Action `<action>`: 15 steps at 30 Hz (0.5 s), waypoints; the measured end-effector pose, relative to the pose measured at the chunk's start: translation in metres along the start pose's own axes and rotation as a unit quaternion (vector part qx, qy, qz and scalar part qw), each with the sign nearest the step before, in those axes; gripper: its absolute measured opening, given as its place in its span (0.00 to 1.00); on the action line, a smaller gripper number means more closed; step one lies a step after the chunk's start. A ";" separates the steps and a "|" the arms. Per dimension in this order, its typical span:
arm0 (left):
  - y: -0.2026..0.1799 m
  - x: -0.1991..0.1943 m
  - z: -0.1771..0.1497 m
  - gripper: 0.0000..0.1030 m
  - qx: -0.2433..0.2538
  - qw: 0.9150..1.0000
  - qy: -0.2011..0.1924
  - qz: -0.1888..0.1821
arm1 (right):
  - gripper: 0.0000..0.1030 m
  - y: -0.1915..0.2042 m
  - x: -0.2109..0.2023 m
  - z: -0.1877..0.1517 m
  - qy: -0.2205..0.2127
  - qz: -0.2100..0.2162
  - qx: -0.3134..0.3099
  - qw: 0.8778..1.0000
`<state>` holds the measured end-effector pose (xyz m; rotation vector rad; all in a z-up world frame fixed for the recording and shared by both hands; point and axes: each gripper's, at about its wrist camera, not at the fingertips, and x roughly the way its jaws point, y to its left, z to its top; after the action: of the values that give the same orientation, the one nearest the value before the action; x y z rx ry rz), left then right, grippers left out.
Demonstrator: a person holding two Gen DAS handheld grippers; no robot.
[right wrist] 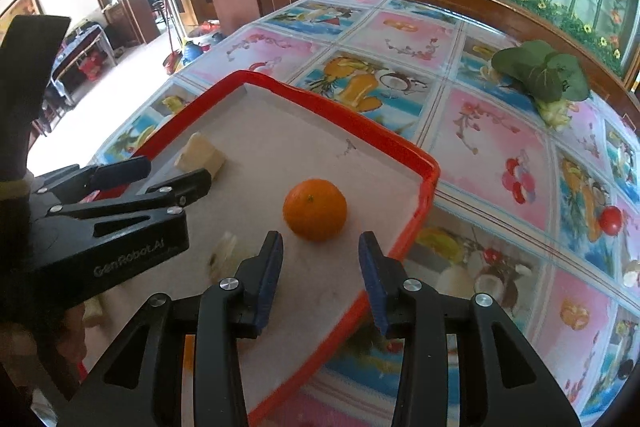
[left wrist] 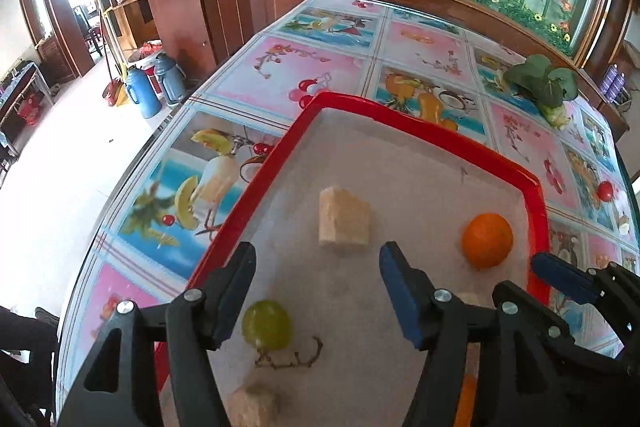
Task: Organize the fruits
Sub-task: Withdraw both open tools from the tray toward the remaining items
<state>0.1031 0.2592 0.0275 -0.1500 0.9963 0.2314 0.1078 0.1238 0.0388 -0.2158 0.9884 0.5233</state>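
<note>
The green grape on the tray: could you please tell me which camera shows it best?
The left wrist view: the grape lies in plain sight inside the tray, just ahead of the open left claw. The right wrist view does not show it.

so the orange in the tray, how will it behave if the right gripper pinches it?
The orange looks round and smooth, so it would probably roll if nudged off-centre. It sits loose on the flat tray floor. The right gripper is open just short of it; the skin likely gives slightly.
</note>
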 end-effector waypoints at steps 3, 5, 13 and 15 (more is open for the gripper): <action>-0.004 -0.009 -0.005 0.67 0.004 1.000 -0.008 0.005 | 0.37 0.000 -0.011 -0.007 -0.005 0.006 -0.003 1.000; -0.007 -0.016 -0.009 0.67 0.003 1.000 -0.011 0.007 | 0.37 -0.001 -0.019 -0.012 -0.010 0.011 -0.003 1.000; -0.028 -0.041 -0.029 0.68 0.008 1.000 -0.017 -0.002 | 0.39 -0.011 -0.050 -0.042 -0.012 0.024 0.004 1.000; -0.039 -0.048 -0.035 0.73 0.013 1.000 -0.020 -0.007 | 0.39 -0.015 -0.057 -0.051 -0.010 0.029 0.008 1.000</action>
<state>0.0595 0.2070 0.0502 -0.1276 0.9573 0.2075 0.0530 0.0718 0.0576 -0.1684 0.9809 0.5694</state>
